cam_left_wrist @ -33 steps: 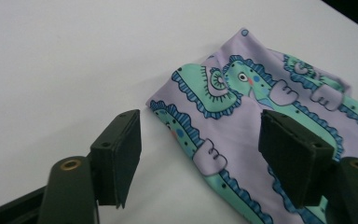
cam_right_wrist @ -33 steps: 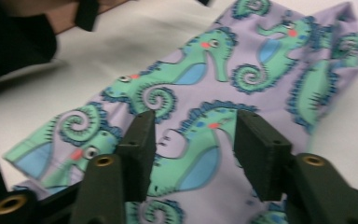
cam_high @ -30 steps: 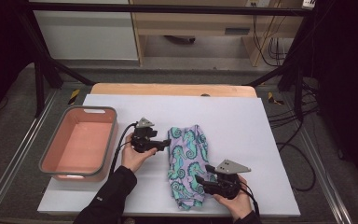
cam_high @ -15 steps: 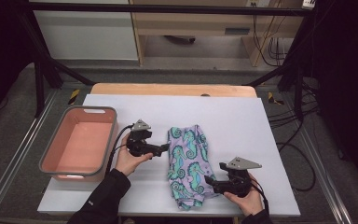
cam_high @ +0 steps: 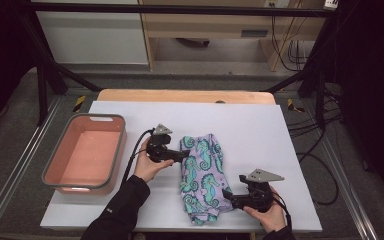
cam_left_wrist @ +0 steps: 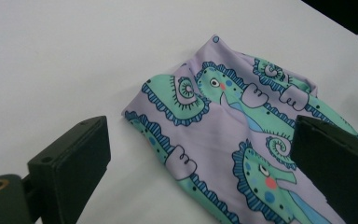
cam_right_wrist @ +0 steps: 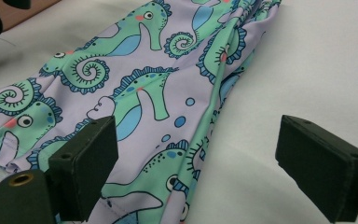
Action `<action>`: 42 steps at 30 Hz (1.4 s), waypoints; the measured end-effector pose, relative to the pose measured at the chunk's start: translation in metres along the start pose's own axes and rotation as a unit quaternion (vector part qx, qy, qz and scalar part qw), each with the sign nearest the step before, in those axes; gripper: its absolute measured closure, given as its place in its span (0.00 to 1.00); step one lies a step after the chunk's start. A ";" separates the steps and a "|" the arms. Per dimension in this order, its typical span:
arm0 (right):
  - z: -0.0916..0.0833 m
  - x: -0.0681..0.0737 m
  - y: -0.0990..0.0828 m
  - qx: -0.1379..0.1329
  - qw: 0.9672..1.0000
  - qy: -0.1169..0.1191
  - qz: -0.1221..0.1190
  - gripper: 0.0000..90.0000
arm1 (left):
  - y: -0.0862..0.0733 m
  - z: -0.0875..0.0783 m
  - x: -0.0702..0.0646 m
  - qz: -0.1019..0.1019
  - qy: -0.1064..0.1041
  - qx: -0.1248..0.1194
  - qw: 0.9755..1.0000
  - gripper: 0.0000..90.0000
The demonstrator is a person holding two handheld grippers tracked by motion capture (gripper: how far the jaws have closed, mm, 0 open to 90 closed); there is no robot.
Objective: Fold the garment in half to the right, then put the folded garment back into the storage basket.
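Observation:
A folded lilac cloth (cam_high: 202, 175) printed with green seahorses lies flat in the middle of the white table (cam_high: 260, 130). My left gripper (cam_high: 181, 156) sits at the cloth's upper left edge. Its jaws have just been opening, and in the left gripper view (cam_left_wrist: 200, 135) they stand wide apart over the cloth (cam_left_wrist: 233, 121) without pressing it. My right gripper (cam_high: 227, 196) is at the cloth's lower right corner. Its jaws have just been opening too, and they (cam_right_wrist: 196, 140) straddle the cloth's edge (cam_right_wrist: 135, 79) without touching it.
A salmon-pink bin with a grey rim (cam_high: 94, 117) stands at the table's left side, nothing inside it. A wooden board (cam_high: 185, 96) runs along the far edge. Cables (cam_high: 325, 150) hang off the right side.
Both grippers have let go of the cloth and their jaws have spread. The right hand slid to the right, off the cloth's lower corner. The left hand drew left, then came back.

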State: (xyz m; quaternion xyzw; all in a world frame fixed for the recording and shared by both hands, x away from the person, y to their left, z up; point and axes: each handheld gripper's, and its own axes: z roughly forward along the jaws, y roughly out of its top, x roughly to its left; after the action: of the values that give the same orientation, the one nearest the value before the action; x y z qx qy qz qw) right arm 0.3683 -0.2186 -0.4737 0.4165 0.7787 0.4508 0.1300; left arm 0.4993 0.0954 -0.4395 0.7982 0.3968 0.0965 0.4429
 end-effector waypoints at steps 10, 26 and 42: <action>0.001 0.001 0.000 0.002 1.000 -0.001 0.003 0.15 | 0.004 0.019 0.007 -0.026 0.023 0.000 0.999 0.09; 0.003 0.004 0.000 0.019 1.000 -0.001 0.007 0.20 | -0.004 0.043 0.020 -0.044 0.028 0.044 0.998 0.29; 0.010 0.014 -0.005 0.058 0.998 0.005 0.008 0.38 | -0.005 0.048 0.015 -0.059 0.019 0.052 0.997 0.74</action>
State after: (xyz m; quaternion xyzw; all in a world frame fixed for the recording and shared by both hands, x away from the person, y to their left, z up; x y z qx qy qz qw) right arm 0.3634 -0.2033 -0.4807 0.4276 0.8009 0.4076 0.0984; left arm 0.5303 0.0774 -0.4746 0.7933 0.4562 0.0650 0.3979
